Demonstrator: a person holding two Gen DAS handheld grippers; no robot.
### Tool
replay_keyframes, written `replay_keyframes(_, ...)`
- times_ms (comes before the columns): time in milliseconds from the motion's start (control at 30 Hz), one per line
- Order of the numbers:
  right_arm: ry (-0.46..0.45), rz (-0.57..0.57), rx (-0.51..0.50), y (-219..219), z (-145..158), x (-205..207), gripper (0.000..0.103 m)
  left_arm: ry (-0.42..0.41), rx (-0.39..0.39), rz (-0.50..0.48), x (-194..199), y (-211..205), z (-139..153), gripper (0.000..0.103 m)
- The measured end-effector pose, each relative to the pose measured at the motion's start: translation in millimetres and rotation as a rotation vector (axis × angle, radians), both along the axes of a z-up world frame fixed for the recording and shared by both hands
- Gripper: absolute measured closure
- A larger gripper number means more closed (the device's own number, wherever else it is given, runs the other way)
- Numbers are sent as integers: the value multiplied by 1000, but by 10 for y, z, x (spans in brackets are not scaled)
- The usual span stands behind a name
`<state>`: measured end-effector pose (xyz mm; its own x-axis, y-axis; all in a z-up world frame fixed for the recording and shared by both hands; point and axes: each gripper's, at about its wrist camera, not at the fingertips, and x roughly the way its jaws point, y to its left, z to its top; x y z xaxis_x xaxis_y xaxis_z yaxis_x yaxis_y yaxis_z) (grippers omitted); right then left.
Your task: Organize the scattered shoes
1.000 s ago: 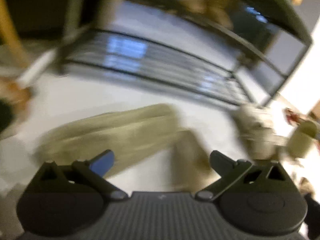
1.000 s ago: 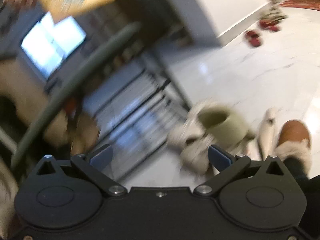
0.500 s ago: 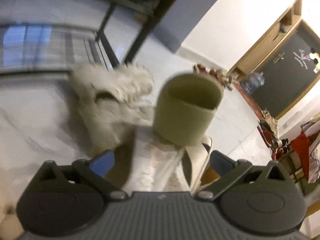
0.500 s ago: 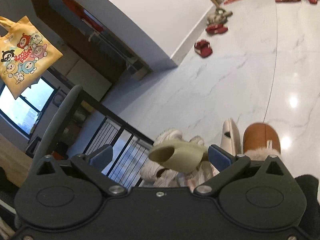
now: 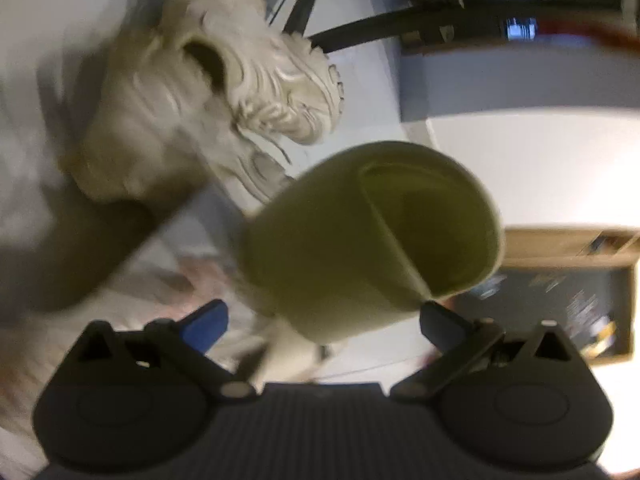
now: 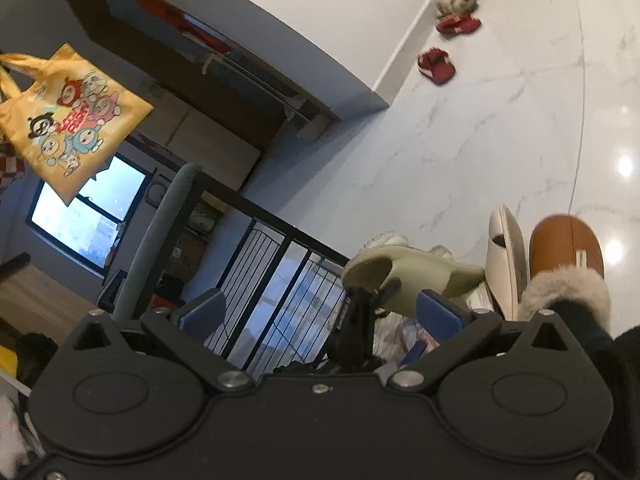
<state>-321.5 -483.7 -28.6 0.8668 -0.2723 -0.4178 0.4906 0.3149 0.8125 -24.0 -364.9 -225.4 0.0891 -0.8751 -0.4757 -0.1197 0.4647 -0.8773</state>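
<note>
Our left claw (image 5: 324,320) stands wide open around the green slipper (image 5: 372,240), not pinching it. Our right claw (image 6: 320,312) is open, empty. Close carelessly and the slipper may slide onto the cream sneaker (image 5: 224,92) below it.

A slipper (image 6: 412,276) is seen just ahead of the right gripper (image 6: 320,312), with a rack (image 6: 276,280) to its left, a boot (image 6: 568,256) to its right, and more slippers (image 6: 436,66) far behind by the wall (image 6: 320,12).
</note>
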Motion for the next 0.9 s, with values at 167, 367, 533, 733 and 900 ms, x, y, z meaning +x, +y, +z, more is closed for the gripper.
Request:
replay_keyframes(167, 0, 9, 12, 6, -19, -3, 0, 115, -72, 53, -20, -56, -161, 1)
replay_keyframes(367, 4, 7, 22, -4, -25, -26, 0, 46, -54, 39, -30, -38, -117, 2)
replay_keyframes(533, 8, 7, 34, -4, -34, -19, 0, -30, -36, 25, -8, -34, -54, 8)
replay_keyframes(733, 19, 7, 38, 0, -46, -1, 0, -18, -37, 13, 4, 3, -88, 8)
replay_keyframes(900, 28, 5, 38, 5, -42, 14, 0, -15, -27, 3, 17, 61, -104, 8)
